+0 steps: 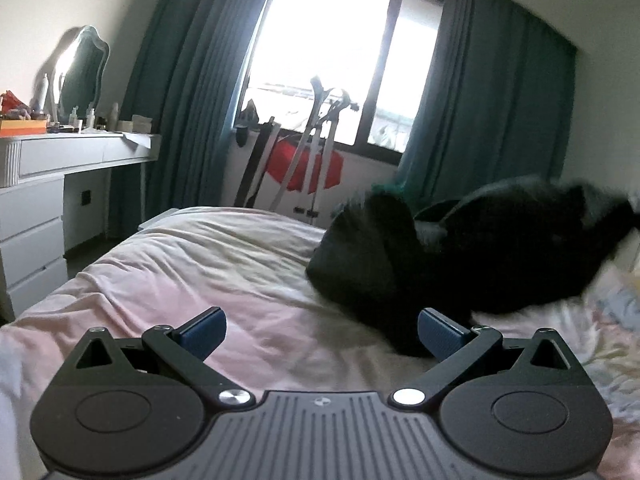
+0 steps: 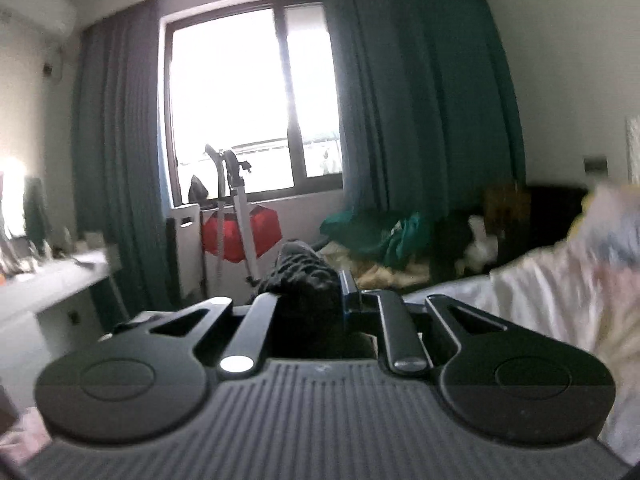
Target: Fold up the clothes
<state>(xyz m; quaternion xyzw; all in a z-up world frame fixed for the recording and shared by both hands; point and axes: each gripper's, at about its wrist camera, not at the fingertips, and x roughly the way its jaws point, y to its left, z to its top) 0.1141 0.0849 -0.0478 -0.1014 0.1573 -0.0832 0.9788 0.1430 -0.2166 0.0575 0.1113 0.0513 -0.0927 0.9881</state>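
A black garment [image 1: 460, 256] hangs in a blurred bunch over the right side of the pink bed cover [image 1: 192, 272]; its lower part rests on the bed. My left gripper [image 1: 322, 332] is open and empty, low over the bed, with the garment just beyond its right fingertip [image 1: 436, 332]. My right gripper [image 2: 310, 296] is shut on a fold of the black garment [image 2: 304, 276], which bunches up between its jaws and hides the fingertips.
A white dressing table [image 1: 60, 160] with a mirror and bottles stands at the left. A window with teal curtains [image 1: 492, 100] is behind the bed, with a red folding rack [image 1: 304, 168] under it. Piled clothes [image 2: 384, 240] and a light quilt [image 2: 560, 280] lie at the right.
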